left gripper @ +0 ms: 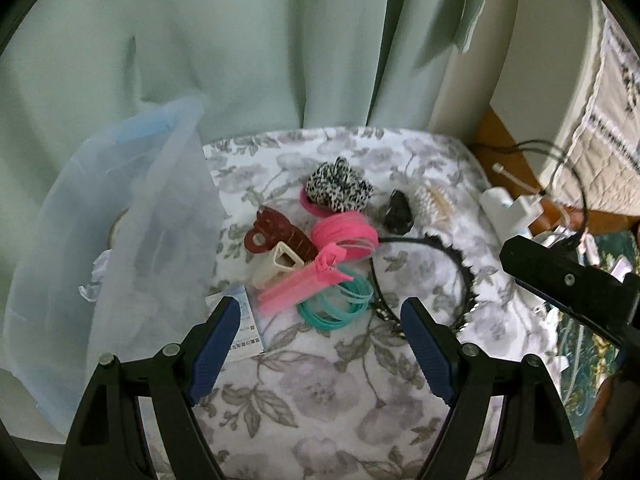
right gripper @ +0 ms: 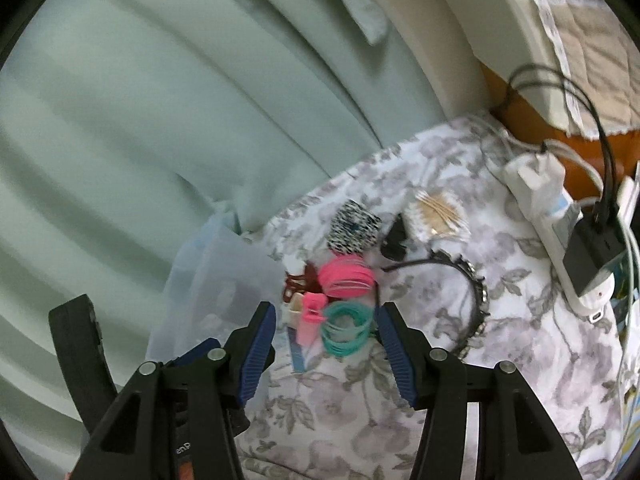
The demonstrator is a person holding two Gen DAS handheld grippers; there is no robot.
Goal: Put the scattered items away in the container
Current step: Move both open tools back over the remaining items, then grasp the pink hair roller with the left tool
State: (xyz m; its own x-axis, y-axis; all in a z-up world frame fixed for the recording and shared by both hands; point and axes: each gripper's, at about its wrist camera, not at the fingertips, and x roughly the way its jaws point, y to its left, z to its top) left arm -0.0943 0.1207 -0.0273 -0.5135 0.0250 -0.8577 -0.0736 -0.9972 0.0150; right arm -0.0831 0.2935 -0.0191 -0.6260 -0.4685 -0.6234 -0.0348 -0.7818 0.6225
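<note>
While both grippers are held with jaws apart and empty, teal hair ties (left gripper: 336, 304) are framed by the right gripper (right gripper: 326, 330); the left gripper (left gripper: 320, 316) likewise.

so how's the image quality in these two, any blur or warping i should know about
Left wrist view: strong fisheye bend with dark corners, dim flat light, the curtain soft, the pink comb and hair ties fairly sharp. Right wrist view: same warping, more smear on the curtain and the headband, the blue fingers crisp; no harsh glare in either.
</note>
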